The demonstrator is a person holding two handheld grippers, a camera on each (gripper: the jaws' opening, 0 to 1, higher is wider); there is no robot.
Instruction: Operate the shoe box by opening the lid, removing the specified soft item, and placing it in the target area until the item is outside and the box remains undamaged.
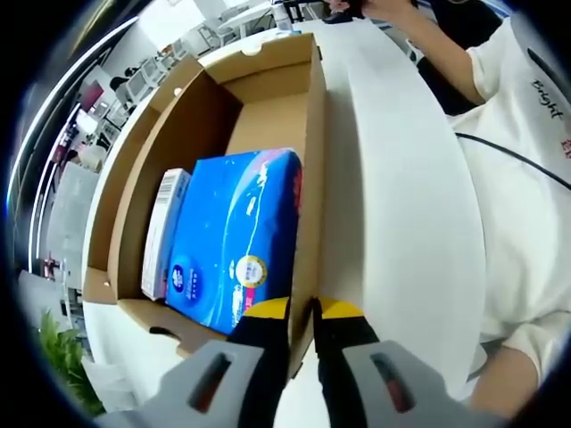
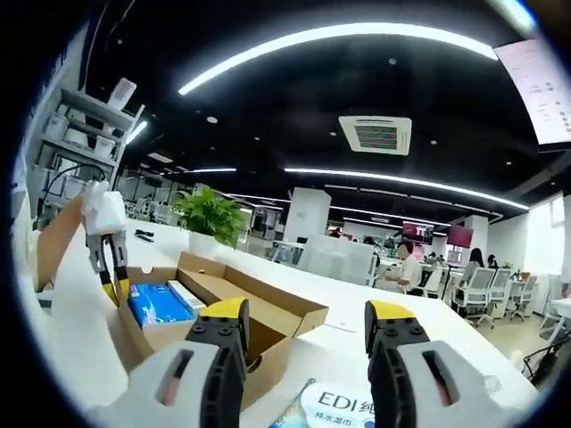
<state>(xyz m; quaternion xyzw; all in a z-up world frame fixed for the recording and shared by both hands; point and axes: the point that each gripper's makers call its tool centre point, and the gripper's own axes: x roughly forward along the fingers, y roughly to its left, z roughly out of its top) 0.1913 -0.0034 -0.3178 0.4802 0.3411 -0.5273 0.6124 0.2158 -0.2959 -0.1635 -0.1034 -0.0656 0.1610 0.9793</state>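
— Nearest the lens, left gripper view?
— Left gripper point(image 1: 301, 314), yellow-tipped jaws clenched on the near wall of the shoe box point(image 1: 308, 134) (cardboard edge pinched between the tips).

— Box condition?
— Open, brown cardboard, resting on the white bench point(image 1: 401, 196). No tears or crushing visible.

— Contents?
— Blue tissue pack point(image 1: 236, 236) lying flat inside, against the wall being gripped. White carton point(image 1: 163, 232) just beside it, on the side away from that wall. Far end of the interior bare.

— Anything else in that view?
— Person in a white top point(image 1: 526, 160) on the far side of the bench, one arm reaching toward the box's far end.

— Right gripper view?
— Right gripper point(image 2: 308, 332) released, jaws standing wide apart, grasping nothing, held above the bench point(image 2: 393, 325). Same box point(image 2: 268, 308) seen from the side, blue pack point(image 2: 159, 305) inside. Other gripper point(image 2: 111, 290) at the box's left edge. Printed packet point(image 2: 335, 408) marked "EDI" lying on the bench between the jaws, low in frame.

— Surroundings?
— Potted plant point(image 2: 212, 217) beyond the box, shelving point(image 2: 85, 134) at left, office chairs point(image 2: 477, 287) at far right (open-plan office, ceiling strip lights).
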